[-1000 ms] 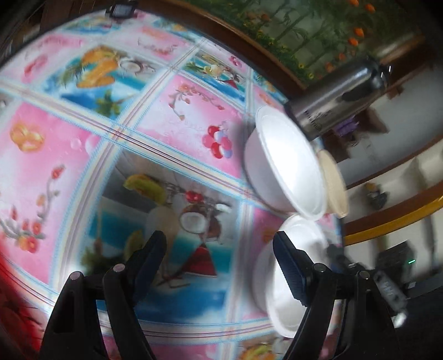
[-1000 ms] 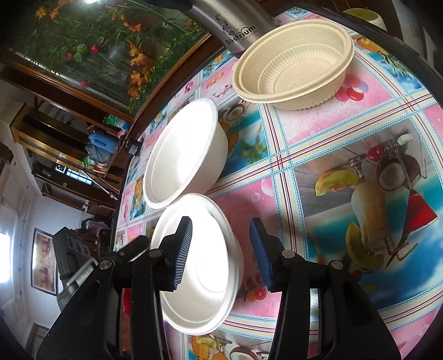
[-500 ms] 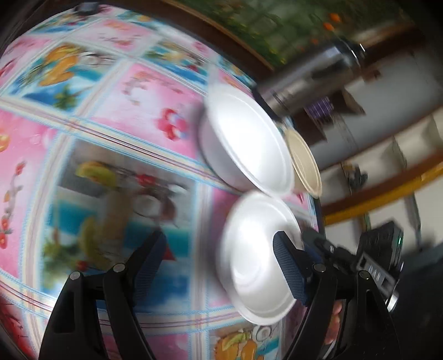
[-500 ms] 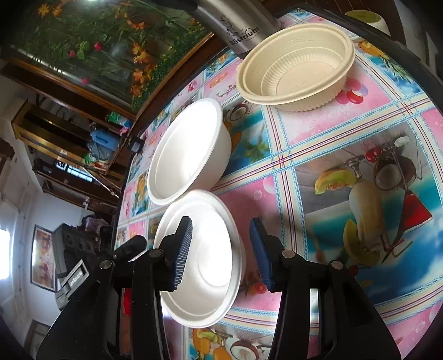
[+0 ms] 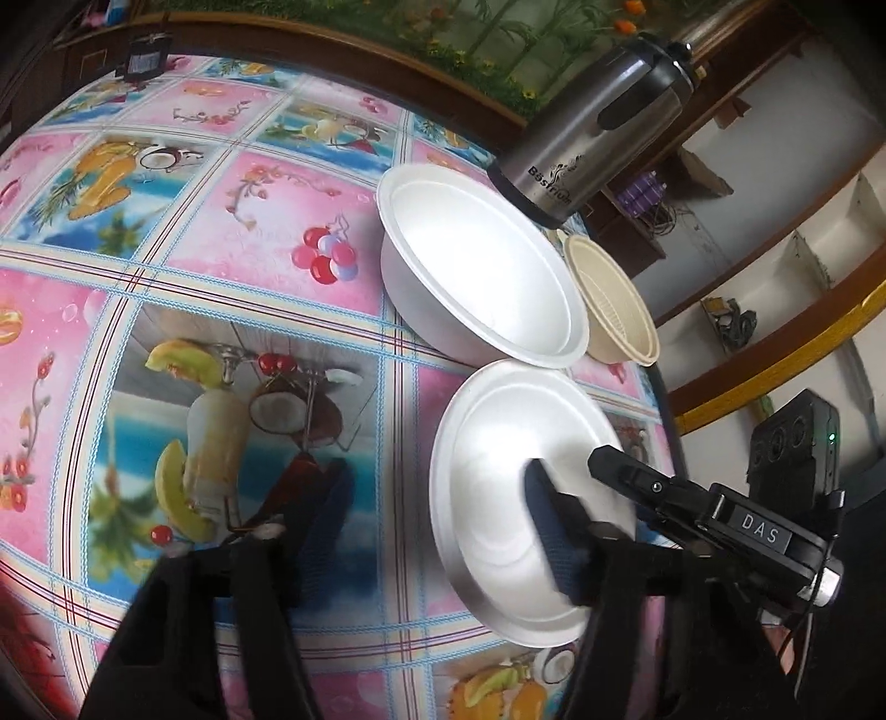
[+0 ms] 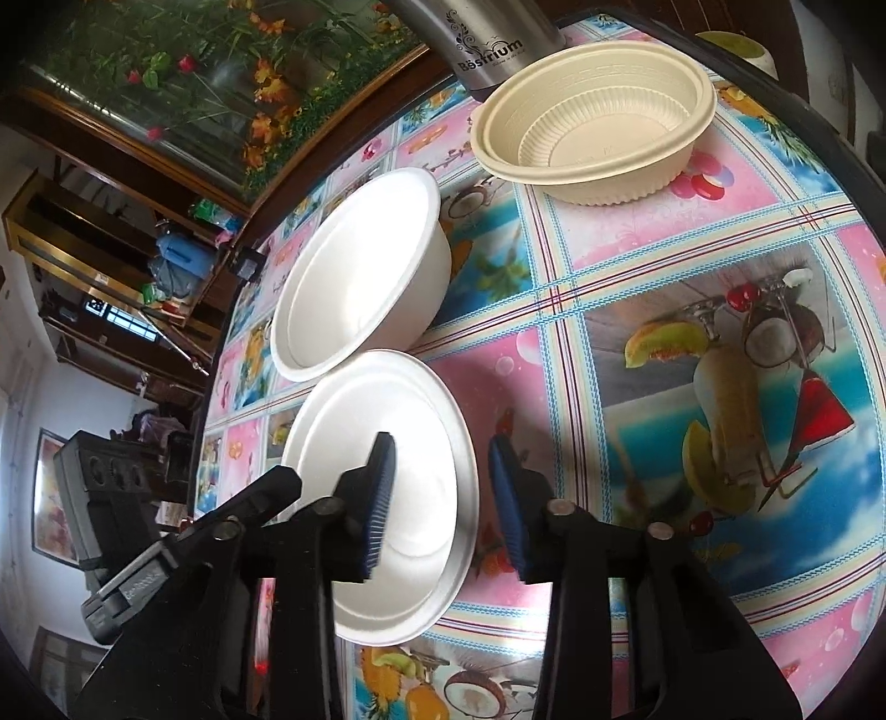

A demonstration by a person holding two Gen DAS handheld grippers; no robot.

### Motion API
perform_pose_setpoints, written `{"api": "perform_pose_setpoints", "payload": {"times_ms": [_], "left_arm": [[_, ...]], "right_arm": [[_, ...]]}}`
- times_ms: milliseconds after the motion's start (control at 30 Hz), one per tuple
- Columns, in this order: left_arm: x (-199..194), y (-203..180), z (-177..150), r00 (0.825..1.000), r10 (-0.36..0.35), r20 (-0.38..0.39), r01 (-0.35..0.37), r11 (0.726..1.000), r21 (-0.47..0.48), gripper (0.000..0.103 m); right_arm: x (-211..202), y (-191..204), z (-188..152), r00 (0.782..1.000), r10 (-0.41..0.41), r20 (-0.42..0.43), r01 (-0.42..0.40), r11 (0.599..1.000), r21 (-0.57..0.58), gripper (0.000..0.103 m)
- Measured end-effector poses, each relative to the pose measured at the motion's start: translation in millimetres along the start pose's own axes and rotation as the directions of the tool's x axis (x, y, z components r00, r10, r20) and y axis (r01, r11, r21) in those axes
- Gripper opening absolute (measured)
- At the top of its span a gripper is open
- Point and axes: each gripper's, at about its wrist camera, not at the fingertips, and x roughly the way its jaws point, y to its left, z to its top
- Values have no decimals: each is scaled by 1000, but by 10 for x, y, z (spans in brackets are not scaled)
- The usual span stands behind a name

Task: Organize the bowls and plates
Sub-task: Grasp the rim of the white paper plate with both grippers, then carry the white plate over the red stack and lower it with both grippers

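Note:
Two white foam bowls and a beige ribbed bowl stand on the patterned tablecloth. The near white bowl [image 5: 498, 487] [image 6: 387, 476] lies closest. My right gripper [image 6: 443, 498] is open, its left finger inside this bowl and its right finger outside, straddling the rim without gripping. My left gripper [image 5: 437, 520] is open, its right finger over the bowl's inside and its left finger over the cloth. The far white bowl [image 5: 482, 266] [image 6: 360, 266] touches the near one. The beige bowl [image 5: 614, 299] [image 6: 598, 122] stands behind.
A steel thermos jug [image 5: 598, 122] [image 6: 476, 33] stands just behind the bowls near the table's far edge. The table edge [image 5: 664, 399] runs close to the bowls. A small dark device [image 5: 145, 55] sits at the far corner.
The left gripper has swung right toward the near white bowl, so its right finger now lies over it. The right gripper has stayed around the bowl's rim, edging slightly closer.

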Motion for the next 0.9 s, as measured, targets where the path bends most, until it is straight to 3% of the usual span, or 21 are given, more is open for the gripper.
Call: {"api": "perform_pose_setpoints", "payload": {"times_ms": [67, 167, 233, 500, 700, 900], "left_arm": [[51, 22, -4, 1000, 0, -21, 0, 1000, -3, 28], [69, 62, -6, 1000, 4, -27, -4, 1000, -11, 11], [48, 58, -7, 1000, 10, -11, -10, 1000, -4, 7], [16, 40, -20, 1000, 8, -3, -8, 1000, 7, 6], [30, 25, -50, 1000, 7, -28, -6, 1000, 7, 7], [-93, 12, -90, 1000, 12, 6, -12, 1000, 21, 7]], "right_arm": [[32, 12, -5, 1000, -14, -7, 14, 1000, -2, 27], [58, 46, -16, 1000, -22, -6, 22, 1000, -3, 19], [56, 71, -27, 1000, -28, 3, 28, 1000, -10, 15], [128, 159, -54, 998, -63, 5, 63, 997, -47, 9], [74, 179, -86, 998, -56, 36, 57, 997, -44, 9], [2, 172, -165, 997, -30, 69, 32, 999, -31, 9]]}}
